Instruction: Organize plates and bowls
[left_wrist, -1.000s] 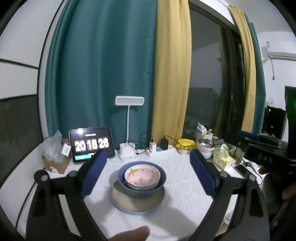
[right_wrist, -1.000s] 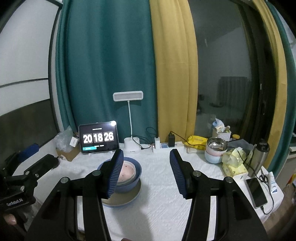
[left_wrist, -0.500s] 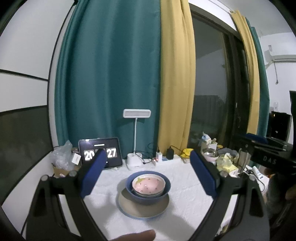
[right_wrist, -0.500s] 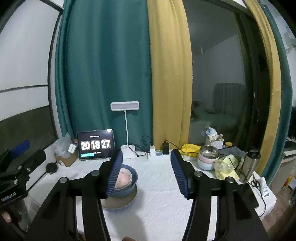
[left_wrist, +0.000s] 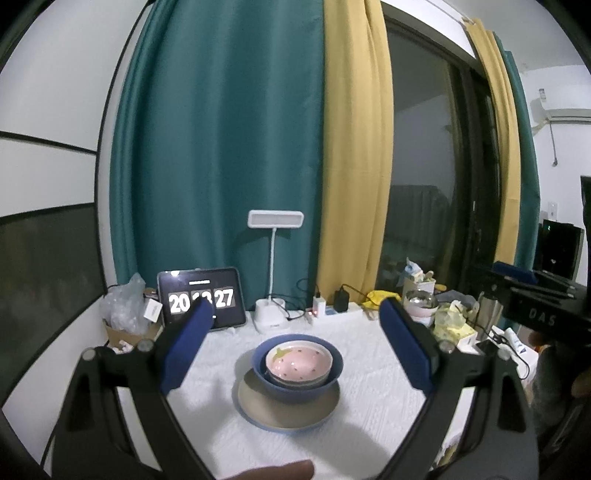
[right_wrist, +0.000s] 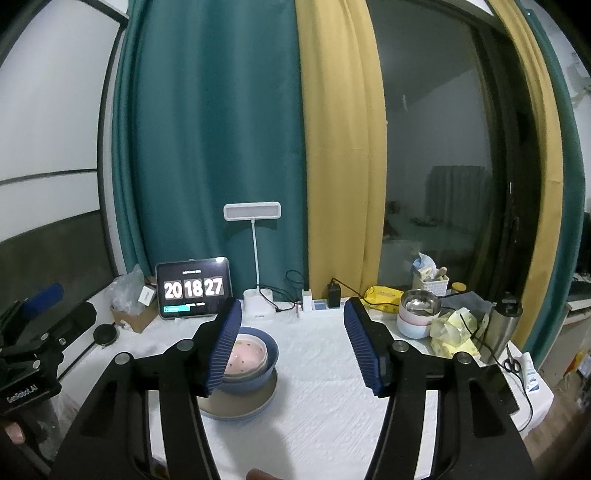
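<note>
On the worktop (left_wrist: 369, 406) the bowls (left_wrist: 297, 363) sit stacked on the plate (left_wrist: 288, 410); both my fingers (left_wrist: 404, 347) hang open and empty, so stacking looks done.

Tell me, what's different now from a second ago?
The right gripper has drawn back from the table, and its jaws have just been opening, with nothing between them. The clock went from 26 to 27. The left gripper stayed open and empty; the stacked bowls and plate stayed put.
</note>
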